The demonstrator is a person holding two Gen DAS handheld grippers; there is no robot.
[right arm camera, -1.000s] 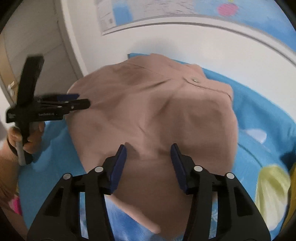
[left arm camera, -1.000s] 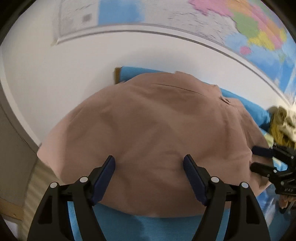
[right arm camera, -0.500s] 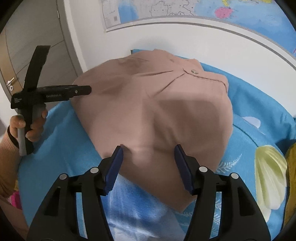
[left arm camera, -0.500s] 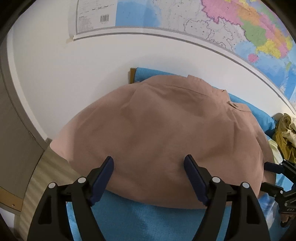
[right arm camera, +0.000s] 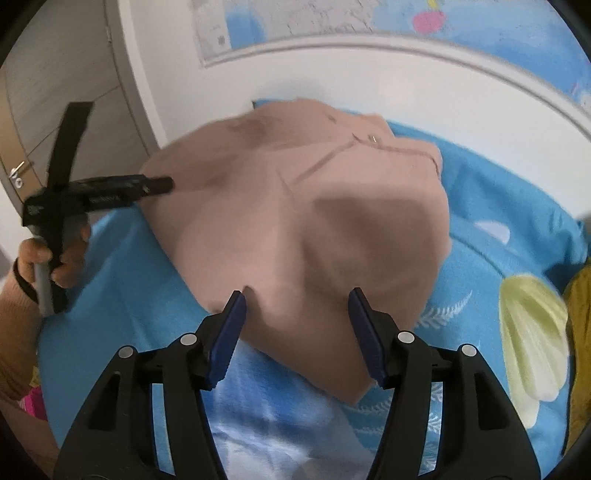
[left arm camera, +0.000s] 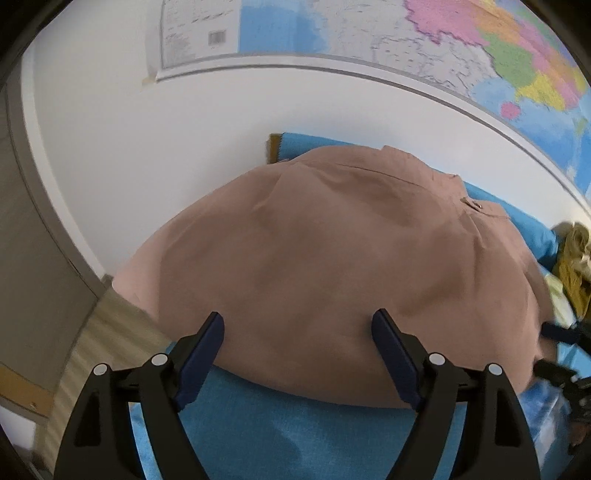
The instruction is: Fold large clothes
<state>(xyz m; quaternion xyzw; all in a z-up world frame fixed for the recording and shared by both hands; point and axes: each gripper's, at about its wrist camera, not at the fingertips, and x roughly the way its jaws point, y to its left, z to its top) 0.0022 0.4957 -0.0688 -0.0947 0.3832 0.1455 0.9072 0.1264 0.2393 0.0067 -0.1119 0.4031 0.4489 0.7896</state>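
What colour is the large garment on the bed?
Dusty pinkish-brown garment, plain; clearest in the left wrist view.

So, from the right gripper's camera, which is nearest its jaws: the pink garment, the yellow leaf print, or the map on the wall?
1. Pink-brown cloth garment, right at the jaws.
2. Pale yellow leaf print on the blue bedsheet, off to the right.
3. Coloured paper wall map, far up top.

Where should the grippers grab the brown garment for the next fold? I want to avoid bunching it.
Probably the near hem of the brown garment, one open gripper at each end. It lies flat on the blue bedsheet with that edge free just ahead of the left gripper and right gripper, so come in low from the near side.
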